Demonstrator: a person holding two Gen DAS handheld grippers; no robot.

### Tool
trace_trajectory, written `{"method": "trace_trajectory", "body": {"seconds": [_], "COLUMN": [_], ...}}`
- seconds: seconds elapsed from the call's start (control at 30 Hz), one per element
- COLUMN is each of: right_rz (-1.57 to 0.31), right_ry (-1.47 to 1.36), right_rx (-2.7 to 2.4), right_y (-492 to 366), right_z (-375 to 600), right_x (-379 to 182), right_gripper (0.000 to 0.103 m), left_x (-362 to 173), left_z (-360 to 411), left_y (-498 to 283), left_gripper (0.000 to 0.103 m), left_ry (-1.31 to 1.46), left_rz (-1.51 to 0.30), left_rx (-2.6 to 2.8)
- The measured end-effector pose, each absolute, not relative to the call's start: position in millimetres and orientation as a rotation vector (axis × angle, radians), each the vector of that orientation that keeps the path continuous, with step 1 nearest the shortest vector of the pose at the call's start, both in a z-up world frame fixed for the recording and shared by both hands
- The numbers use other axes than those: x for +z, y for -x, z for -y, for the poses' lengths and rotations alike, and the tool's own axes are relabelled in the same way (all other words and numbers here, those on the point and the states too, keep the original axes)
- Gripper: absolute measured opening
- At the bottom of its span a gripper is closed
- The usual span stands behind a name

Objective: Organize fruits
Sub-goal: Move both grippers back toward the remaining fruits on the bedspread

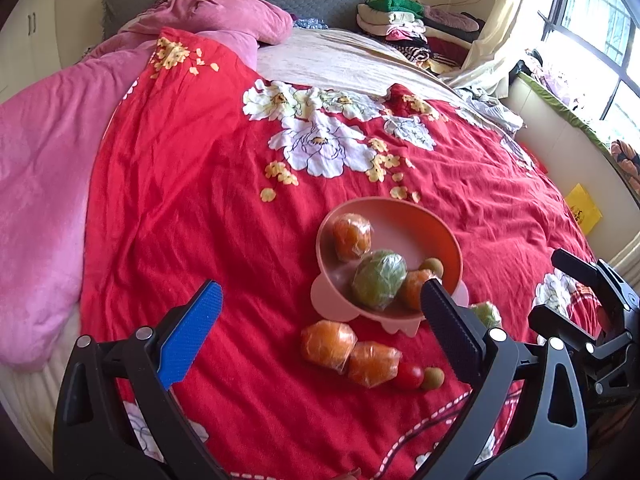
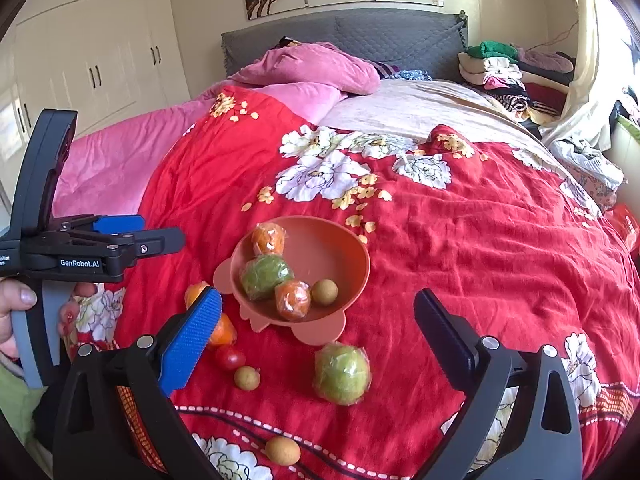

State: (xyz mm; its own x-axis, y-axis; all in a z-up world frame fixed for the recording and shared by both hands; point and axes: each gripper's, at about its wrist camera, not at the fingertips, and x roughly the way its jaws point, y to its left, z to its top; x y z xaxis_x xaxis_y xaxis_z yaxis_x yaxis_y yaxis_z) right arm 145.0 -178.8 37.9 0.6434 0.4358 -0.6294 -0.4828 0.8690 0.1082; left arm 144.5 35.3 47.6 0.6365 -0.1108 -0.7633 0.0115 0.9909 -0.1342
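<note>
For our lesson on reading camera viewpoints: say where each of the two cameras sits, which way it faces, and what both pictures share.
Left wrist: sits on the left claw, looking along its open fingers over the bed at the pink bowl; the right claw shows at the right edge.
Right wrist: sits on the right claw, facing the headboard; the left claw and the hand holding it show at left.
Shared: bowl, red floral quilt, cherry tomato, wrapped green fruit.
</note>
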Motion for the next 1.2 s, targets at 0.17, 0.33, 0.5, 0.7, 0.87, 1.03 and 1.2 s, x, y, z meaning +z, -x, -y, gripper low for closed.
{"method": "trace_trajectory", "body": {"seconds": [0.17, 0.33, 0.5, 0.7, 0.87, 1.03, 1.2], "right_rz": [-0.711, -0.726, -0.740, -0.760, -0.776, -0.790, -0.797], "right_ry": [0.086, 0.104, 0.122, 0.148, 0.165, 0.183, 0.198], "right_rx": [0.533, 0.544, 0.556, 0.576, 0.599, 0.615, 0.621], "right_y": [-138.2, -131.8, -125.4, -116.5, -109.4, -103.9, -100.9], "right_z": [176.1, 172.5, 169.1, 163.0, 158.7, 155.6, 154.9], "right_x": [31.5, 24.0, 16.0, 7.1, -2.0, -10.9, -19.5], "right_gripper": [0.097, 0.097, 0.097, 0.097, 0.097, 0.096, 0.095], "left_x": [40.3, 33.1, 26.2, 21.9, 16.3, 6.9, -5.2], "left_z": [-35.7, -36.7, -37.8, -37.4, -33.9, -27.4, -21.3], "left_y": [-136.7, -128.2, -120.2, -109.7, -103.1, -95.6, -90.7], "left_gripper": [0.093, 0.093, 0.093, 0.093, 0.093, 0.093, 0.091], "left_ry": [0.122, 0.126, 0.125, 0.129, 0.139, 0.150, 0.175], "left_rz": [-0.895, -0.909, -0.930, -0.946, -0.967, -0.996, -1.033], "left_rx": [-0.068, -0.061, -0.059, -0.064, -0.085, -0.114, -0.145]}}
